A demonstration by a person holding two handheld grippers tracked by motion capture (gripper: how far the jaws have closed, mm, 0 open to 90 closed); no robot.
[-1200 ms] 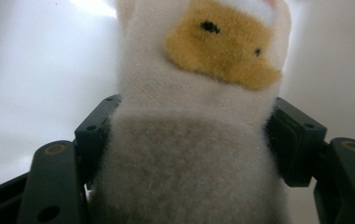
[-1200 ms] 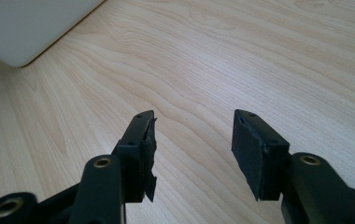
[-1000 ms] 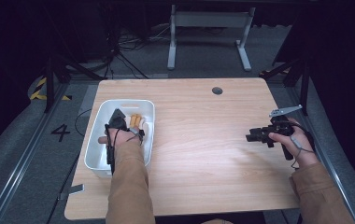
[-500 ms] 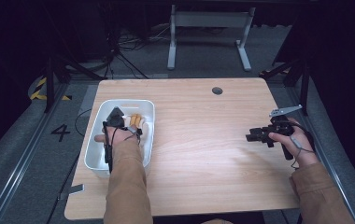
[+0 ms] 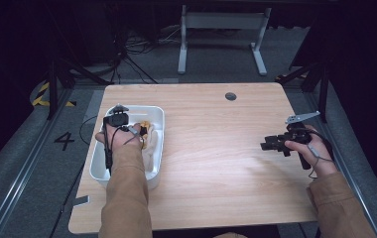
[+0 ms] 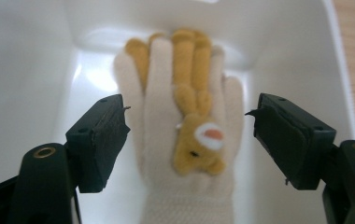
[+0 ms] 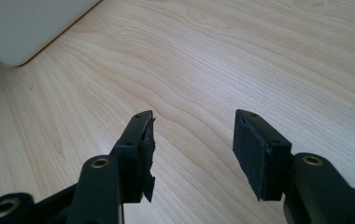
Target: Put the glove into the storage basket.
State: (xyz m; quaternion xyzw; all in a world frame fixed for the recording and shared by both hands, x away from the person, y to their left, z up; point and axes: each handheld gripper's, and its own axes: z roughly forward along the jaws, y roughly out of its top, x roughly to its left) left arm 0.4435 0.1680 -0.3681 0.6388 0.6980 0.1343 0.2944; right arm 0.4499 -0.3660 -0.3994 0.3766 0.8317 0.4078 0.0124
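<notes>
A cream knitted glove [image 6: 185, 154] with a small tan bear [image 6: 196, 140] sewn on it lies flat in a white bin [image 6: 35, 70]. My left gripper [image 6: 189, 135] hangs just above it, jaws open wide on either side of the glove and holding nothing. In the high view the left gripper [image 5: 119, 121] is over the white bin [image 5: 99, 166] at the table's left, with the glove [image 5: 149, 134] beside the hand. My right gripper [image 7: 192, 142] is open over bare wood, and in the high view the right gripper [image 5: 270, 145] sits near the table's right edge, pointing left.
The wooden table [image 5: 211, 163] has a round cable hole [image 5: 230, 96] near its far edge. A corner of the white bin [image 7: 31, 28] lies far ahead of the right gripper. Dark floor, cables and a desk frame [image 5: 221, 34] lie beyond.
My left gripper has drawn back a little toward the near side of the bin. The right gripper has stayed still.
</notes>
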